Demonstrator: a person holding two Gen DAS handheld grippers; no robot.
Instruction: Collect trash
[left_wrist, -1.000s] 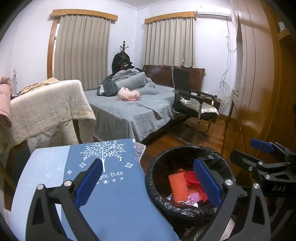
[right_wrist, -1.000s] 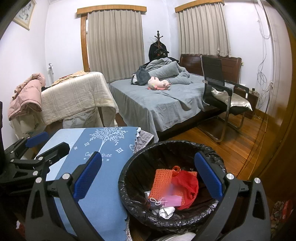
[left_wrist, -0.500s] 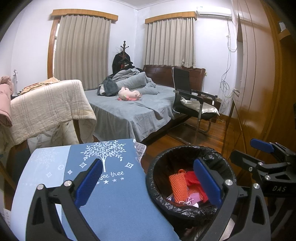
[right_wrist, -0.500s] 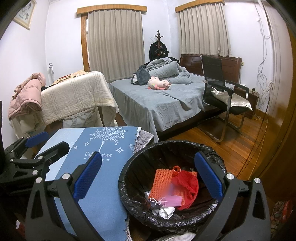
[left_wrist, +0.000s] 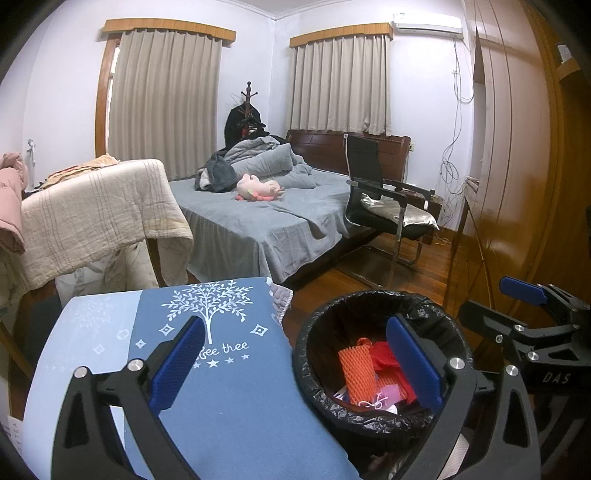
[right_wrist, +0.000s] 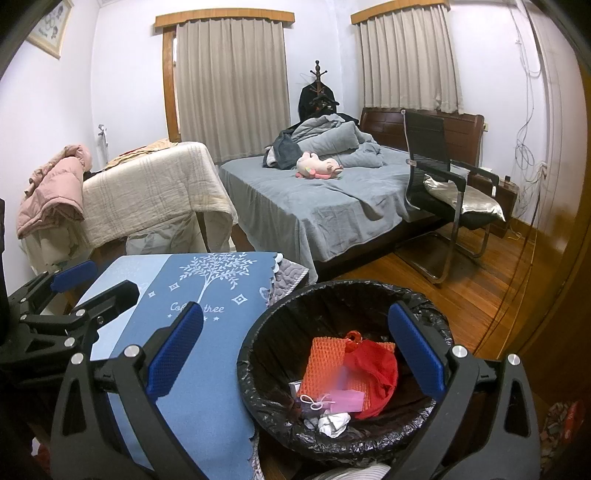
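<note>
Black liner plastic folds over the rim of the trash bin (right_wrist: 439, 328), which stands on the wooden floor just beside the blue tree-print cloth (right_wrist: 207, 373). Inside the bin lie an orange foam net (right_wrist: 325, 362), a red bag (right_wrist: 376, 369) and crumpled white paper (right_wrist: 334, 422).

The right gripper (right_wrist: 295, 354) hangs over the bin mouth with its jaws spread and nothing between them; the bin interior sits directly ahead and below. The left gripper (left_wrist: 295, 363) is likewise spread and empty. Its left finger is over the cloth and its right finger over the bin's near-left rim (left_wrist: 306, 376), so the bin lies to its right.

The right gripper is judged nearer to the bin. No loose trash shows on the cloth or on the visible floor, so collection appears largely complete.
</note>
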